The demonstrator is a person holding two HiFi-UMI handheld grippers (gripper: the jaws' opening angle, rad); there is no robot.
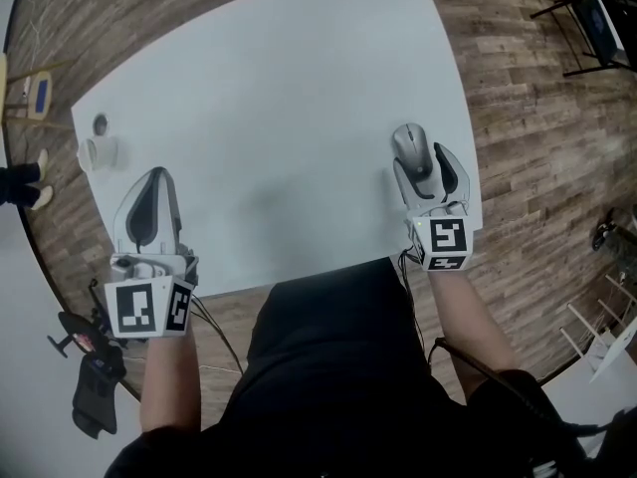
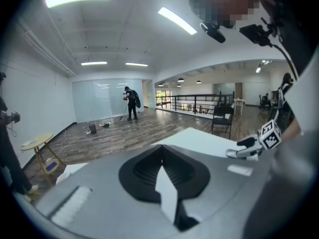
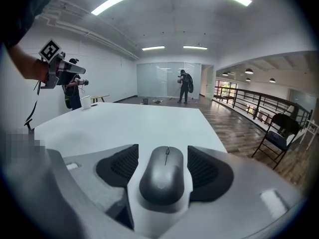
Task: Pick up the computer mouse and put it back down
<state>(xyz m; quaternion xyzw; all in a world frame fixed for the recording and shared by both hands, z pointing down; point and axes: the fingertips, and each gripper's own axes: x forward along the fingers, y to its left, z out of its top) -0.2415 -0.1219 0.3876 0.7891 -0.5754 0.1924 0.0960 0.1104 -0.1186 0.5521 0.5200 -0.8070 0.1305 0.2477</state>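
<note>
Table [image 1: 279, 98] | right gripper [image 1: 425, 163] open round mouse [image 1: 409, 144] | left gripper [image 1: 154, 179] closed | railing [image 3: 249, 103]: gripper views only

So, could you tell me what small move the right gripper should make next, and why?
Probably close the right gripper on the grey computer mouse: it lies on the white table between the open jaws, apparently not yet gripped.

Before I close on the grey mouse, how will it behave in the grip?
The mouse has a smooth, rounded shell, so it may slip if pinched high. It looks rigid and small, probably light. Lying flat on the white table between the open right tongs, it should slide, not roll, if nudged.
</note>
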